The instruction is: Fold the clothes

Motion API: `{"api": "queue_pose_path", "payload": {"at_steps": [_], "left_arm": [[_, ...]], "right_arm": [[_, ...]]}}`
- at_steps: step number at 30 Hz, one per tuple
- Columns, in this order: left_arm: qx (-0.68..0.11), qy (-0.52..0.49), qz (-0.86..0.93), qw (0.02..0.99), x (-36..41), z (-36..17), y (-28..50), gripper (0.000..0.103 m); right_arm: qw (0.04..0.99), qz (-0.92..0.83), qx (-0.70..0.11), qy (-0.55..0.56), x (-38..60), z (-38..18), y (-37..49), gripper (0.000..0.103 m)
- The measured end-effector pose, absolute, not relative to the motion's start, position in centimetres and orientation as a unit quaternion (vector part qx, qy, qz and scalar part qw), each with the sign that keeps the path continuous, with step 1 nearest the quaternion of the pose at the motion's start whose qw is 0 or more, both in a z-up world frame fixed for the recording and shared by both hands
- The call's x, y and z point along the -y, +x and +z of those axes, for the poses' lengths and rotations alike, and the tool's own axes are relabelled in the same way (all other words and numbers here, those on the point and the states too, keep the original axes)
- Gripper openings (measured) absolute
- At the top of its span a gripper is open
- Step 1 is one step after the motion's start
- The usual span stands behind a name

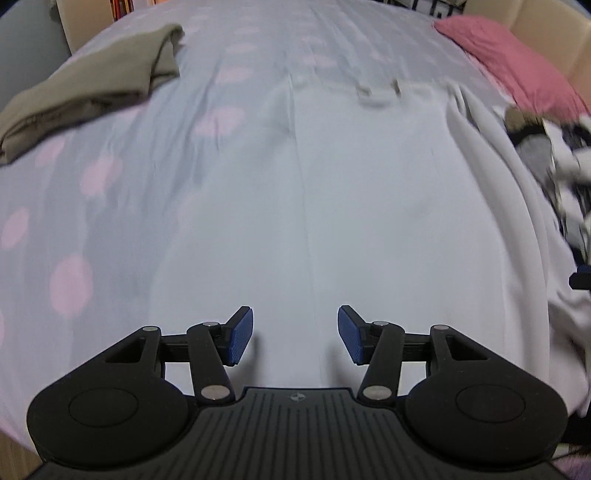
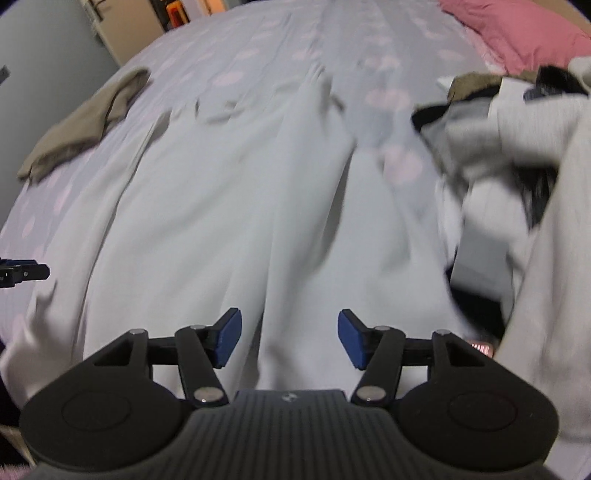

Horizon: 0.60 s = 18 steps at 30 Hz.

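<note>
Lying flat | white garment [image 1: 369, 177] | creased lengthwise | on bed [image 1: 129, 206]

White garment [image 1: 369, 192] – grey sheet [image 1: 110, 206], pink spots.

white garment [image 1: 369, 206]: 1 | olive garment [image 1: 92, 85]: 1 | pink pillow [image 1: 509, 55]: 1

a pale lilac bed sheet [image 1: 129, 206] with pink spots spreads ahead of the tool and off to its left. a pink pillow [image 1: 517, 62] lies far ahead to the right, at the sheet's far edge. beyond the far left corner stand a beige cabinet [image 2: 125, 33] and a grey wall [image 2: 44, 55].
</note>
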<state>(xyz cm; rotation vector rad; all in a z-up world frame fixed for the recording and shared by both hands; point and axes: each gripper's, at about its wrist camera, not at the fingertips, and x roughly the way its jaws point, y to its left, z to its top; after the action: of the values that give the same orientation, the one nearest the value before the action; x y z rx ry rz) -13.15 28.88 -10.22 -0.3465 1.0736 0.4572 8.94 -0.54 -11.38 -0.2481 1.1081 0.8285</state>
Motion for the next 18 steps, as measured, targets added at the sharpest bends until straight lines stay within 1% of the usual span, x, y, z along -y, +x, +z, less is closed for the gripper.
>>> {"api": "queue_pose_path", "payload": {"at_steps": [3,5,8,9,10,11,12,13,14,15,18], "left_arm": [[-0.521,-0.129,0.216,0.816,-26.2,-11.3,-14.8,0.049],[-0.541,-0.108,0.216,0.806,-24.4,-12.1,-15.3,0.049],[-0.568,-0.110,0.210,0.789,-22.8,-13.3,-16.0,0.049],[-0.576,-0.112,0.208,0.783,-22.5,-13.7,-16.2,0.049],[-0.583,-0.109,0.208,0.778,-22.3,-14.0,-16.4,0.049],[-0.587,-0.102,0.211,0.775,-22.2,-14.2,-16.4,0.045],[-0.590,-0.097,0.213,0.773,-22.1,-14.3,-16.5,0.030],[-0.588,-0.101,0.215,0.773,-22.4,-14.1,-16.6,0.021],[-0.586,-0.108,0.215,0.774,-22.7,-13.9,-16.6,0.010],[-0.582,-0.125,0.213,0.775,-23.1,-13.6,-16.8,0.005],[-0.559,-0.135,0.217,0.789,-23.9,-12.2,-17.1,0.001]], "right_arm": [[0.753,0.387,-0.517,-0.126,1.5,-12.4,6.3,0.064],[0.745,0.386,-0.522,-0.152,1.6,-13.2,4.7,0.064],[0.737,0.376,-0.527,-0.196,1.7,-14.3,2.8,0.064],[0.737,0.370,-0.526,-0.208,1.7,-14.6,2.3,0.059],[0.738,0.363,-0.526,-0.218,1.9,-14.9,2.0,0.042],[0.740,0.354,-0.525,-0.225,2.0,-15.1,1.9,0.028],[0.745,0.346,-0.524,-0.224,2.4,-15.1,1.9,0.006],[0.752,0.340,-0.523,-0.212,2.8,-14.8,2.1,0.005],[0.760,0.336,-0.522,-0.193,3.4,-14.4,2.3,0.004],[0.769,0.331,-0.517,-0.177,3.9,-13.9,2.6,0.004],[0.799,0.316,-0.489,-0.146,5.3,-11.9,3.1,0.003]]}}
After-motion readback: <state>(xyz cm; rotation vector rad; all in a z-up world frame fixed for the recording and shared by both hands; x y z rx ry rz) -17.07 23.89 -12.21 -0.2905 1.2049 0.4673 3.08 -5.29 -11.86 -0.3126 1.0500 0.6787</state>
